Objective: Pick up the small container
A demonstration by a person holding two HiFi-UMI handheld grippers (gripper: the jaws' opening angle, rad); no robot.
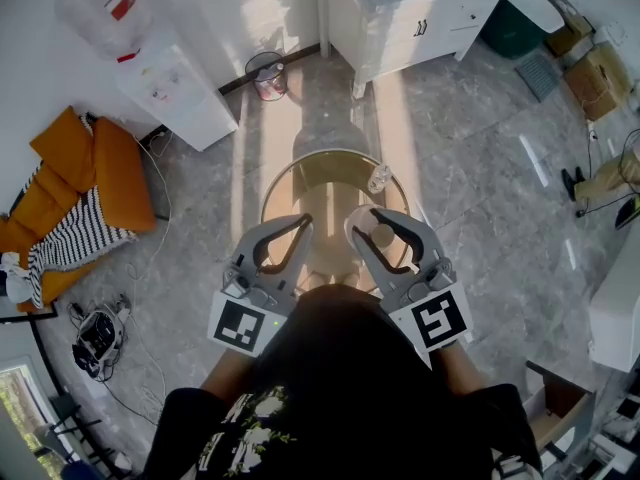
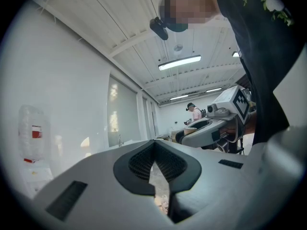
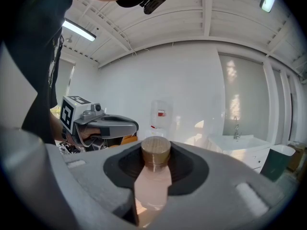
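The small container (image 3: 154, 176) is a clear little bottle with a brown cork-like lid. My right gripper (image 3: 156, 146) is shut on it, dark pads pressing its sides, the lid at the jaw tips. In the head view the container (image 1: 380, 236) shows between the right gripper's (image 1: 366, 218) jaws, held up above the round table (image 1: 290, 173). The left gripper (image 1: 305, 224) hangs beside it at the same height, jaws together and holding nothing. In the left gripper view its pads (image 2: 154, 145) meet with only a thin slit below.
A clear glass jar (image 1: 379, 178) stands at the round table's right rim. Beyond it are a wire bin (image 1: 267, 75), a water dispenser (image 1: 170, 78) and a white cabinet (image 1: 420, 18). An orange sofa (image 1: 80, 188) lies at the left. Another person (image 2: 194, 111) stands far off.
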